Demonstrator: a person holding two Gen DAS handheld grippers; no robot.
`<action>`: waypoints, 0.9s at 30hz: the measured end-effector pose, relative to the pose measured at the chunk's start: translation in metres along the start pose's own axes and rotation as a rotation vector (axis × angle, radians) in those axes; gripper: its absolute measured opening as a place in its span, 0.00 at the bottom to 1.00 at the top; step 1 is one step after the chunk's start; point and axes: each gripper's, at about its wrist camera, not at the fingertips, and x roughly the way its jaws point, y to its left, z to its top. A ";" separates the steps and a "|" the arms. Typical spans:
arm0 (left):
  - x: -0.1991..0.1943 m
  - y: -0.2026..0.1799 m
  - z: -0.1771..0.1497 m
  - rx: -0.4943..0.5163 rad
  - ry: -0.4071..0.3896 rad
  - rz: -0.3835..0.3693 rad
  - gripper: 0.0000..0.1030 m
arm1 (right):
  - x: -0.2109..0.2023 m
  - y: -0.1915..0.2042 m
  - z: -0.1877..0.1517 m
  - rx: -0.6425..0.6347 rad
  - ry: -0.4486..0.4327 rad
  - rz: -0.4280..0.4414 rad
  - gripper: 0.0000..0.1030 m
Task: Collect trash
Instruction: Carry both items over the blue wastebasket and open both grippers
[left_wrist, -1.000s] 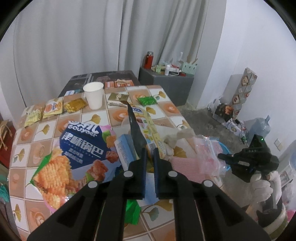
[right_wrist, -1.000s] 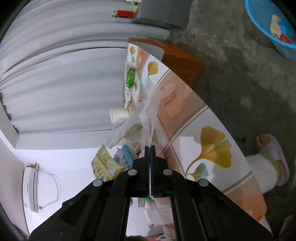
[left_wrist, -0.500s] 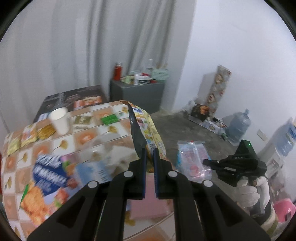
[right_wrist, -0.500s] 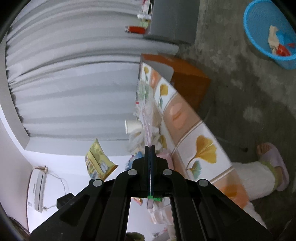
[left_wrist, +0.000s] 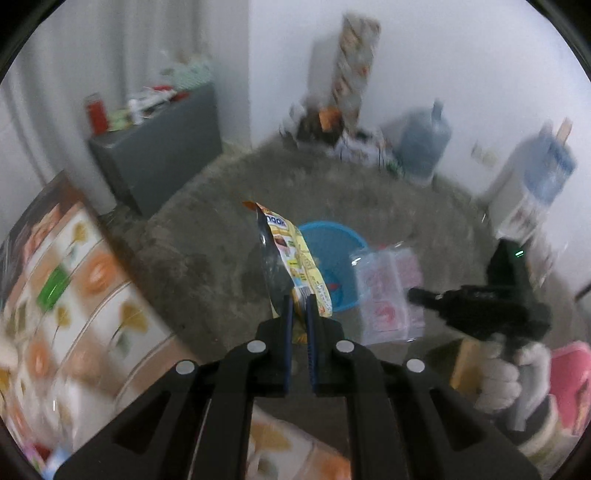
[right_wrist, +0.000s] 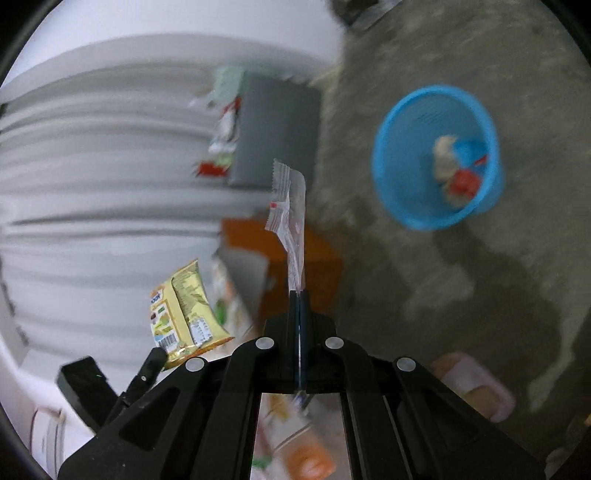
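Note:
My left gripper (left_wrist: 300, 301) is shut on a yellow snack wrapper (left_wrist: 295, 258), which stands up from the fingers in front of a blue basket (left_wrist: 340, 240) on the floor. To its right the right gripper (left_wrist: 413, 293), carried by a gloved hand (left_wrist: 502, 376), holds a clear plastic bag (left_wrist: 388, 291) with pink print. In the right wrist view my right gripper (right_wrist: 299, 295) is shut on that clear plastic bag (right_wrist: 291, 206), seen edge-on. The blue basket (right_wrist: 391, 155) lies up and to the right with some trash inside. The yellow snack wrapper (right_wrist: 184, 314) shows at lower left.
The table with the ginkgo-leaf cloth (left_wrist: 74, 295) is at the left, its corner (right_wrist: 295, 266) behind the bag. A grey cabinet (left_wrist: 159, 147), water jugs (left_wrist: 424, 144) and clutter line the walls. A pink slipper (right_wrist: 476, 387) rests on the concrete floor.
Both grippers have swung away from the table toward the floor, each carrying its wrapper. The blue basket has come into view ahead of the left gripper and nearer in the right wrist view.

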 end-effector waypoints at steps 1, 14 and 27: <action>0.025 -0.007 0.011 0.022 0.042 -0.005 0.07 | 0.003 -0.007 0.007 0.014 -0.012 -0.021 0.00; 0.217 -0.036 0.075 0.017 0.206 -0.071 0.12 | 0.077 -0.064 0.097 -0.013 -0.048 -0.305 0.25; 0.175 -0.029 0.082 -0.027 0.124 -0.150 0.34 | 0.043 -0.062 0.074 -0.118 -0.135 -0.391 0.40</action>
